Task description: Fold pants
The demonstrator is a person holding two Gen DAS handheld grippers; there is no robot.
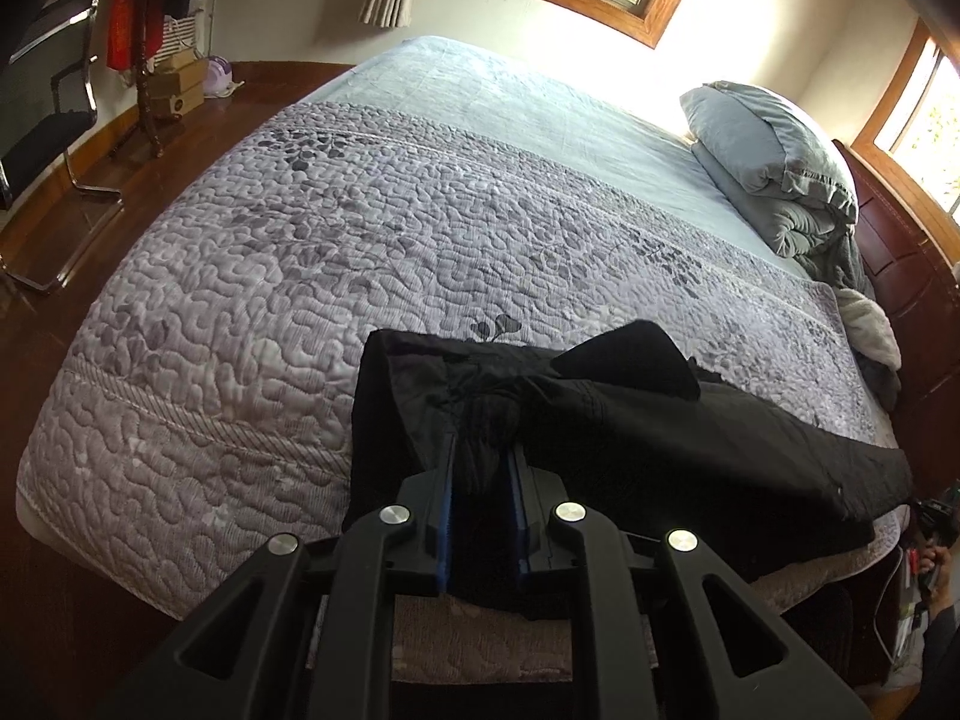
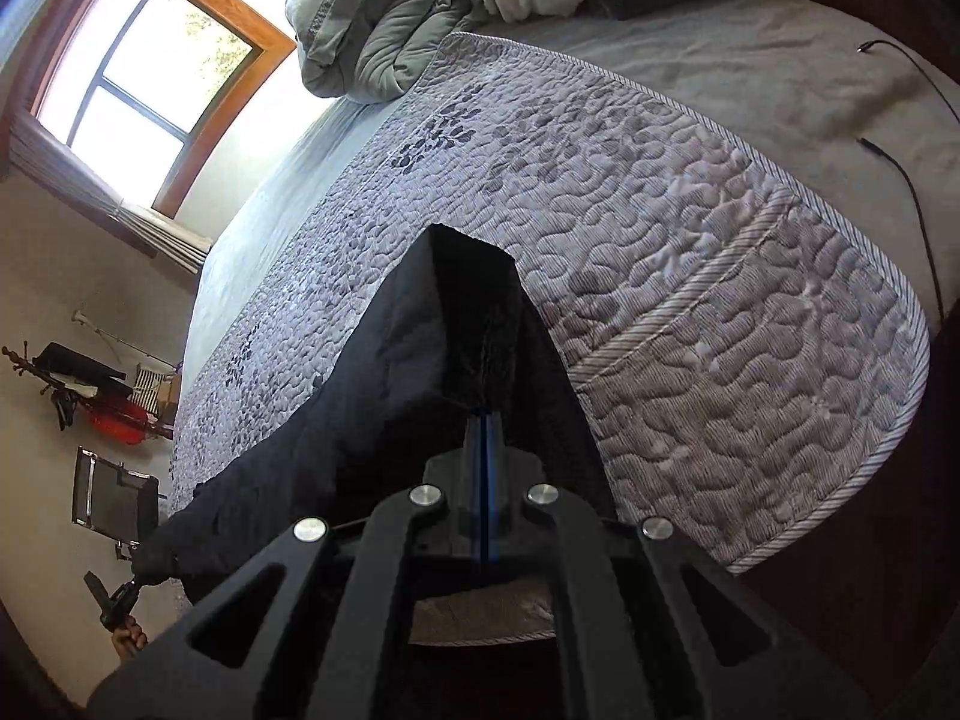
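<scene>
Black pants (image 1: 630, 420) on quilted bed (image 1: 270, 276), both jaws pinching fabric; windowed bedroom.

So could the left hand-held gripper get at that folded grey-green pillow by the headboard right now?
Probably not as things stand: the left hand-held gripper is clamped on the black fabric pants at the near bed edge, and the folded grey-green pillow lies across the quilted grey bedspread.

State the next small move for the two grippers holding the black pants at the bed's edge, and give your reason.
Probably lift both ends and draw them apart to flatten the cloth. The left gripper clamps a bunched part of the pants, the right gripper pinches another end, and the fabric lies creased on the quilt, partly over the edge.
</scene>
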